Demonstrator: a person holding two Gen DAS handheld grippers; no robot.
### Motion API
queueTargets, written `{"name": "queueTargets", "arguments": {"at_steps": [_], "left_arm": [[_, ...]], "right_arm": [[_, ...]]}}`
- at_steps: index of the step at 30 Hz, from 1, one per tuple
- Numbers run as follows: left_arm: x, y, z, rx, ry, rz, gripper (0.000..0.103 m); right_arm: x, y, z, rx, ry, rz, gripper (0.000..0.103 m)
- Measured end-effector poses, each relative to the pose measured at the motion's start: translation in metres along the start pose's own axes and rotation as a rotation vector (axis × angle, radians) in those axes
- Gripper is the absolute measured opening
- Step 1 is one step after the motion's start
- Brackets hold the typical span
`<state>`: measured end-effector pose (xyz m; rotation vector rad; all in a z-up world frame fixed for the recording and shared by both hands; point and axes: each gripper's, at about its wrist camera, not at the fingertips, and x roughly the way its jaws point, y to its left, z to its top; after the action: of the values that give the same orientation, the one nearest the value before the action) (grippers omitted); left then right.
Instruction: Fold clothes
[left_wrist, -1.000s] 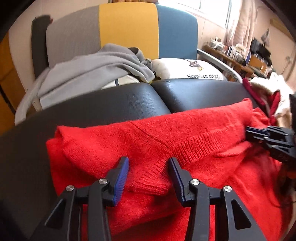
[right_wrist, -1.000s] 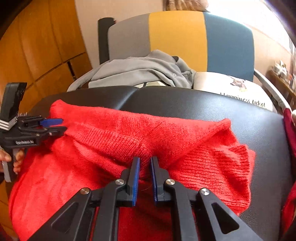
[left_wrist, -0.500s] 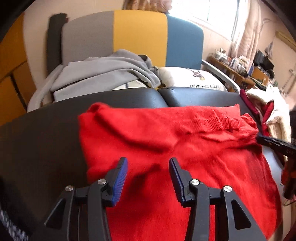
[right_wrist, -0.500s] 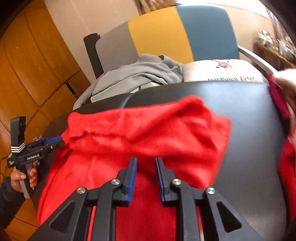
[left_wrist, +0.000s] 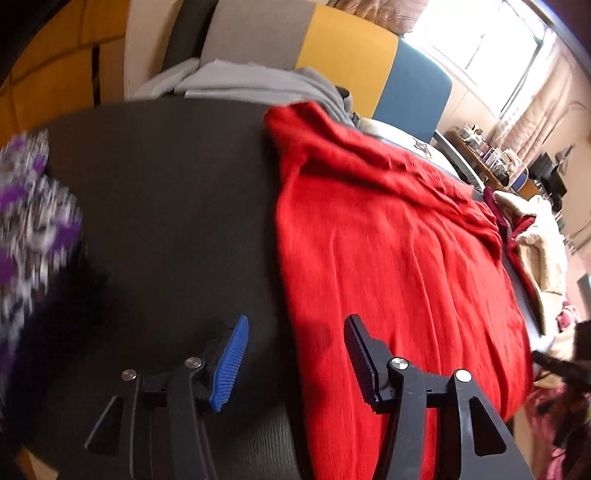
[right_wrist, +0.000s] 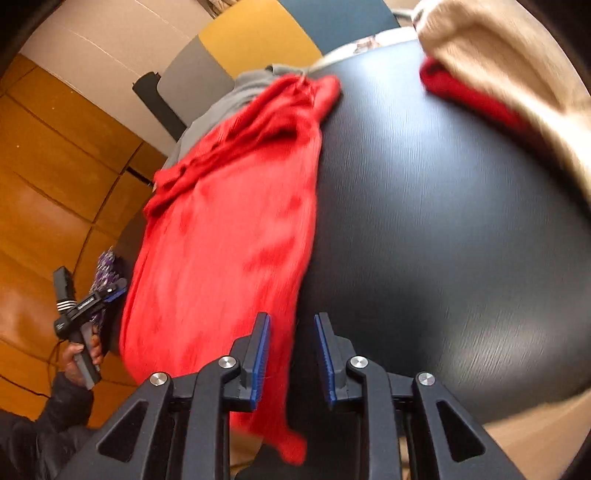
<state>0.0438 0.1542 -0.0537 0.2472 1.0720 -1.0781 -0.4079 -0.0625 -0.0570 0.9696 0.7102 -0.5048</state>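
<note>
A red knitted sweater (left_wrist: 388, 258) lies spread flat on the black leather surface (left_wrist: 166, 221), its far edge bunched. My left gripper (left_wrist: 295, 325) is open above the sweater's near left edge, holding nothing. In the right wrist view the same sweater (right_wrist: 221, 240) stretches away on the left, and a corner hangs over the near edge. My right gripper (right_wrist: 291, 319) is open over the sweater's right edge, its fingers apart with no cloth pinched. A hand (right_wrist: 79, 354) holds the left gripper (right_wrist: 110, 291) at the sweater's far side.
A grey garment (left_wrist: 258, 83) lies on the grey, yellow and blue chair (left_wrist: 343, 48) behind. A cream and red garment (right_wrist: 498, 66) sits at the right of the black surface (right_wrist: 443, 240). A purple patterned cloth (left_wrist: 29, 206) is at the left.
The right gripper let go of the sweater and its fingers spread. Both grippers pulled back toward the near edge and swung outward. The sweater went from bunched to spread flat.
</note>
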Motion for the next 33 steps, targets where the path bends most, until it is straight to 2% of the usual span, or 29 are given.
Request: {"name": "queueTargets", "arguments": {"at_steps": [7, 13, 21, 23, 24, 25, 27, 28, 29, 30, 33], "left_arm": [[-0.014, -0.004, -0.043, 0.004, 0.021, -0.027, 0.061], [-0.026, -0.013, -0.064, 0.005, 0.028, -0.062, 0.064], [-0.028, -0.029, -0.079, 0.046, 0.046, -0.059, 0.067], [-0.027, -0.033, -0.080, 0.055, 0.052, -0.058, 0.059], [-0.027, -0.035, -0.081, 0.059, 0.056, -0.058, 0.045], [-0.026, -0.036, -0.082, 0.064, 0.059, -0.057, 0.038], [-0.026, -0.040, -0.083, 0.072, 0.065, -0.056, 0.034], [-0.025, -0.042, -0.084, 0.077, 0.068, -0.056, 0.025], [-0.025, -0.044, -0.085, 0.081, 0.071, -0.056, 0.021], [-0.024, -0.046, -0.085, 0.086, 0.075, -0.055, 0.020], [-0.024, -0.049, -0.087, 0.094, 0.084, -0.060, 0.019]], "right_arm": [[0.010, 0.013, -0.026, -0.003, 0.030, 0.073, 0.025], [0.022, 0.020, -0.031, 0.006, 0.024, 0.130, 0.025], [0.032, 0.034, -0.040, -0.061, 0.058, 0.127, 0.025], [0.033, 0.035, -0.041, -0.067, 0.059, 0.126, 0.025], [0.034, 0.036, -0.041, -0.074, 0.061, 0.123, 0.025], [0.033, 0.037, -0.042, -0.085, 0.067, 0.119, 0.025], [0.034, 0.039, -0.043, -0.107, 0.084, 0.103, 0.022], [0.035, 0.040, -0.043, -0.110, 0.086, 0.095, 0.019], [0.036, 0.041, -0.043, -0.115, 0.087, 0.082, 0.017], [0.037, 0.043, -0.043, -0.128, 0.084, 0.061, 0.010], [0.037, 0.048, -0.044, -0.147, 0.073, 0.038, 0.010]]}}
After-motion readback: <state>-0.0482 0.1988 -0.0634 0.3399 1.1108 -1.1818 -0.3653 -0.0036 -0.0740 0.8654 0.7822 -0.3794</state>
